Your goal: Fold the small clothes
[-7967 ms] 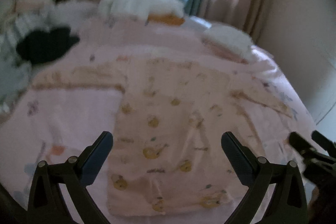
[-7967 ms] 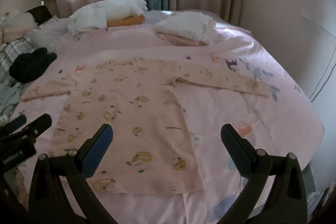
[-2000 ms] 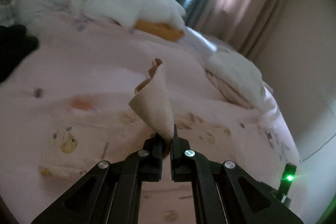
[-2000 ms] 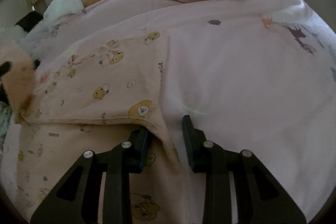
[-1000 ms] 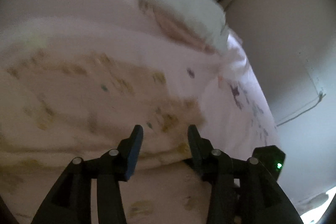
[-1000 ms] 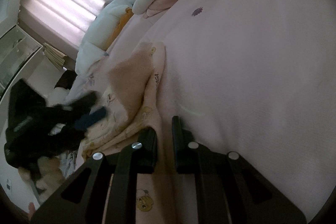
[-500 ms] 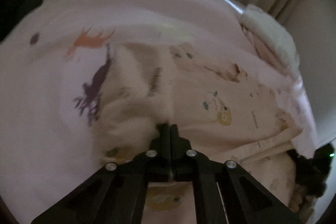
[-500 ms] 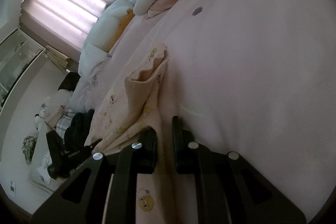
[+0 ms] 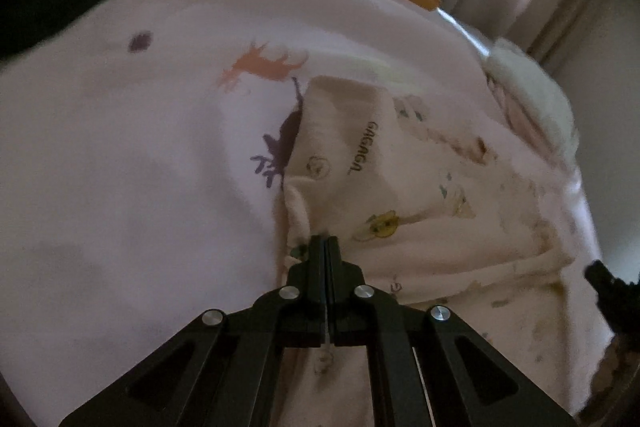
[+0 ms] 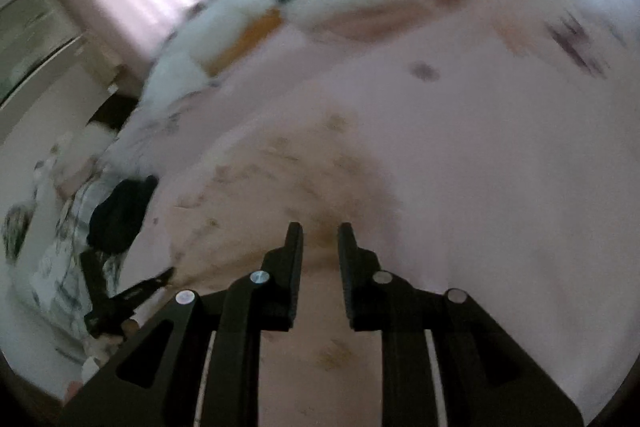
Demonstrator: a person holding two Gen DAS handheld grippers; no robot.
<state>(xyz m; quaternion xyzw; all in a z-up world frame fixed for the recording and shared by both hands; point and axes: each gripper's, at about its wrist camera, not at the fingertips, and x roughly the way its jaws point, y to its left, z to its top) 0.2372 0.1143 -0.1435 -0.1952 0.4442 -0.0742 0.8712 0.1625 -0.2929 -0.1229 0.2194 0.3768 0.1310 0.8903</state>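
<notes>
my left gripper (image 9: 325,243) pinches the soft printed shirt's (image 9: 404,195) rumpled edge on the bedsheet (image 9: 120,167); my right gripper (image 10: 319,233), just opening, holds nothing, its view blurred.

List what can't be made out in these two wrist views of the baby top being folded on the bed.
- Baby top, left wrist view: its lower part is hidden behind the left gripper, shut on its edge.
- Baby top, right wrist view: motion blur smears its print and folds; the right gripper has just been opening, and no grip shows.
- Right gripper, left wrist view: only a dark blurred piece at the right edge.
- Black garment: too blurred to identify.
</notes>
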